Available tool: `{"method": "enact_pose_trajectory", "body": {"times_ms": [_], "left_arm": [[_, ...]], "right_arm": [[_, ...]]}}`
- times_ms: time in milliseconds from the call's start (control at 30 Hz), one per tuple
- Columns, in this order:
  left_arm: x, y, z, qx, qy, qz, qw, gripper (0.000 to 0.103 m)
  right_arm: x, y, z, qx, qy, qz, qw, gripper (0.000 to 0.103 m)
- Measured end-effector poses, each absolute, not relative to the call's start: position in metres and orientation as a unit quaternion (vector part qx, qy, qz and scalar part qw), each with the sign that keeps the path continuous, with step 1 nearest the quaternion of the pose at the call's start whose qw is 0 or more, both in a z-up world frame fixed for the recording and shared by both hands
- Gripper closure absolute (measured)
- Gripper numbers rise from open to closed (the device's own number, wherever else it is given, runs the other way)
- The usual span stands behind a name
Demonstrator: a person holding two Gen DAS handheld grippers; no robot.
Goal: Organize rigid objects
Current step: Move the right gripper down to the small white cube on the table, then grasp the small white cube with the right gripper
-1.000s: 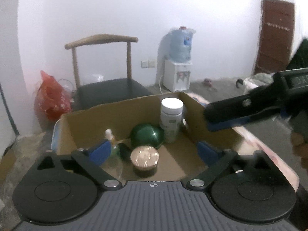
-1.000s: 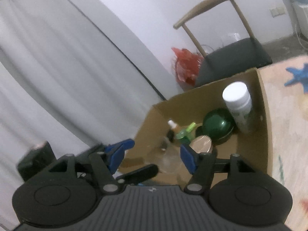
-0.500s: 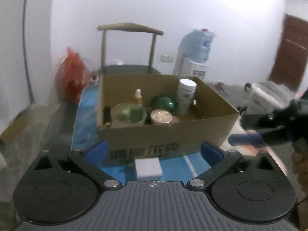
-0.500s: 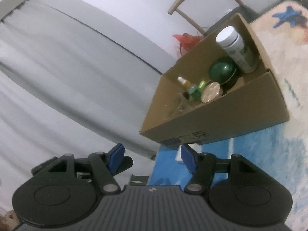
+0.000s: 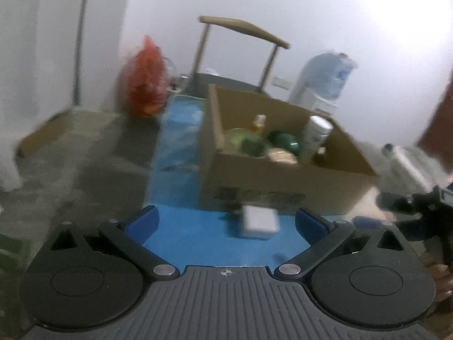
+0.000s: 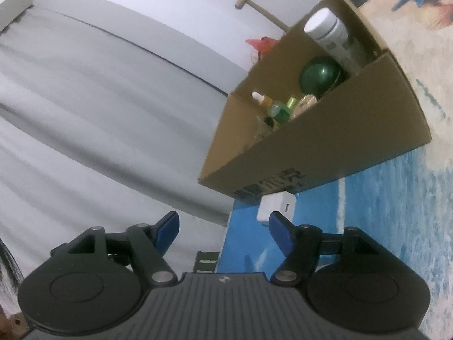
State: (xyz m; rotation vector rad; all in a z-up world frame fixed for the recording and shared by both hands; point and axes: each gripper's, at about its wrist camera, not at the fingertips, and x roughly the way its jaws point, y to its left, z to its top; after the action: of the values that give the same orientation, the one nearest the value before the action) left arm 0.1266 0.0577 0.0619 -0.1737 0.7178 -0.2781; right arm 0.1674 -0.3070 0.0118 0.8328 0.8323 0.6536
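Observation:
A cardboard box [image 5: 271, 181] stands on a blue mat [image 5: 198, 235]. It holds a white bottle [image 5: 314, 136], a green ball [image 5: 283, 140], a small dropper bottle [image 5: 259, 121], a green-tinted glass [image 5: 240, 141] and a round lid [image 5: 281, 155]. A white cube [image 5: 259, 222] lies on the mat in front of the box. My left gripper [image 5: 226, 222] is open and empty, close before the cube. My right gripper [image 6: 223, 228] is open and empty; the cube [image 6: 276, 208] is just beyond its right finger. The box [image 6: 325, 147] shows tilted there.
A wooden chair [image 5: 240, 53] stands behind the box. A red bag [image 5: 145, 82] and a water dispenser [image 5: 325, 82] stand by the wall. The right gripper [image 5: 419, 206] shows at the right edge of the left wrist view. A grey curtain [image 6: 85, 99] hangs at the left.
Both grippers have pulled back out of the box and away from it. The left view has swung left. The white cube has come into view in front of the box.

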Motion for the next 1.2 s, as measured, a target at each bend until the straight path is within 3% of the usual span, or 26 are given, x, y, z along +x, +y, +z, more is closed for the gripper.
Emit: {"method": "enact_pose_trajectory", "body": {"times_ms": [233,333,500,667,767,1200], "left_arm": [[0.13,0.049,0.016,-0.099,0.371,-0.138,0.913,0.0],[0.133,0.023,-0.001,-0.069,0.367,-0.173,0.911,0.0],[0.138,-0.017,-0.014,0.012,0.346,-0.189,0.919,0.004],[0.15,-0.028,-0.02,0.02,0.344,-0.199,0.918,0.013],[0.159,-0.032,-0.025,0.012,0.348,-0.204,0.915,0.025],[0.155,-0.051,-0.029,0.009,0.358,-0.246,0.901,0.024]], "right_arm": [[0.174,-0.276,-0.006,0.304,0.403,0.271,0.82,0.031],[0.178,-0.262,-0.013,0.264,0.402,0.253,0.839,0.042],[0.188,-0.245,-0.026,0.238,0.411,0.252,0.843,0.05],[0.201,-0.235,-0.03,0.228,0.408,0.252,0.847,0.063],[0.206,-0.233,-0.031,0.228,0.411,0.253,0.846,0.064],[0.21,-0.236,-0.037,0.222,0.43,0.255,0.837,0.063]]}}
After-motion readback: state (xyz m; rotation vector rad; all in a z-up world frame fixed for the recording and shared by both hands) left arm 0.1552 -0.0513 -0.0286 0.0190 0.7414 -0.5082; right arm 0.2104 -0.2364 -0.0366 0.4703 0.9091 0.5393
